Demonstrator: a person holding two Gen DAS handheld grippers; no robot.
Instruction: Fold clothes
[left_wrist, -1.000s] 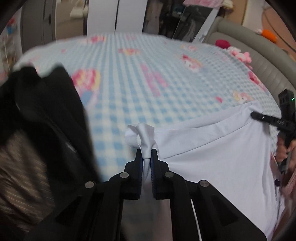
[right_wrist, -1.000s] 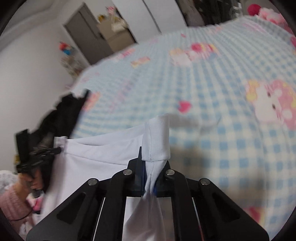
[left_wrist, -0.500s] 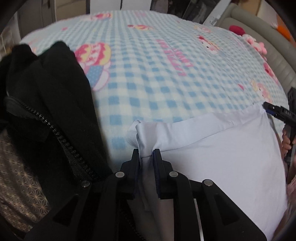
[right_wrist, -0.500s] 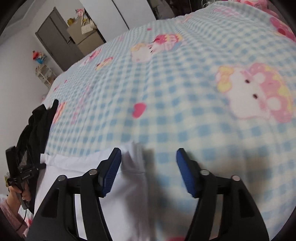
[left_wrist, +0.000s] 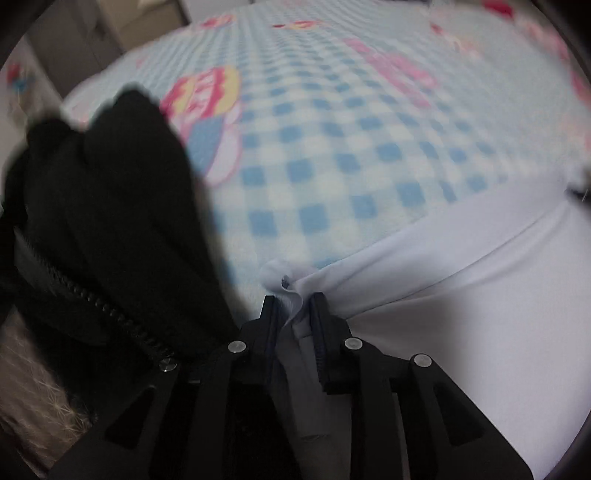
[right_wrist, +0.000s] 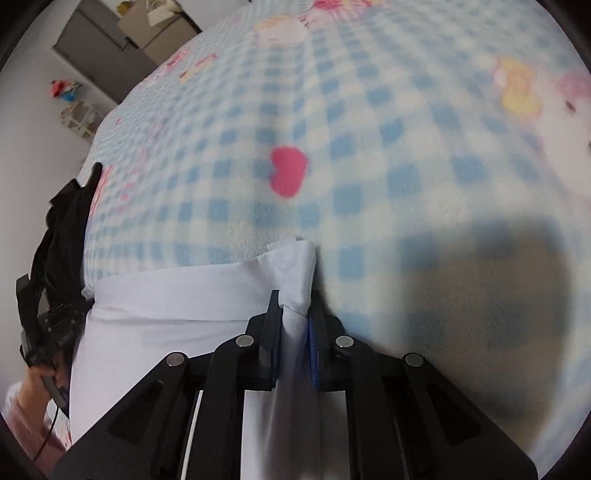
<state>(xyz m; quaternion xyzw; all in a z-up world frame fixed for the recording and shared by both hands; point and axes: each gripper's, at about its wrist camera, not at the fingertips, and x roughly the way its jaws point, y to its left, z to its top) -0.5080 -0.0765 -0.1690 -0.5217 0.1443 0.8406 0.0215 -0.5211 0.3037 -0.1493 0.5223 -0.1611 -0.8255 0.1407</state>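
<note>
A white garment (left_wrist: 461, 314) lies flat on the blue checked bedspread (left_wrist: 351, 147), its top hem stretched between the two grippers. My left gripper (left_wrist: 293, 310) is shut on the garment's left corner, which bunches up between the fingers. My right gripper (right_wrist: 294, 310) is shut on the opposite corner of the white garment (right_wrist: 177, 306), a folded tab standing up above the fingertips. In the right wrist view the left gripper (right_wrist: 48, 325) shows at the far left, held by a person's hand (right_wrist: 33, 384). Both grippers sit low, close to the bedspread (right_wrist: 369, 147).
A black zip jacket (left_wrist: 110, 203) is heaped just left of the left gripper, over a brown patterned fabric (left_wrist: 37, 406). The black zip jacket (right_wrist: 62, 229) also shows at the bed's left edge. A dark cabinet (right_wrist: 103, 44) and a small shelf (right_wrist: 74, 110) stand beyond the bed.
The right gripper, open half a second ago, has shut again on the garment's corner. Both grippers have come lower and nearer the bedspread; the garment has spread flatter.
</note>
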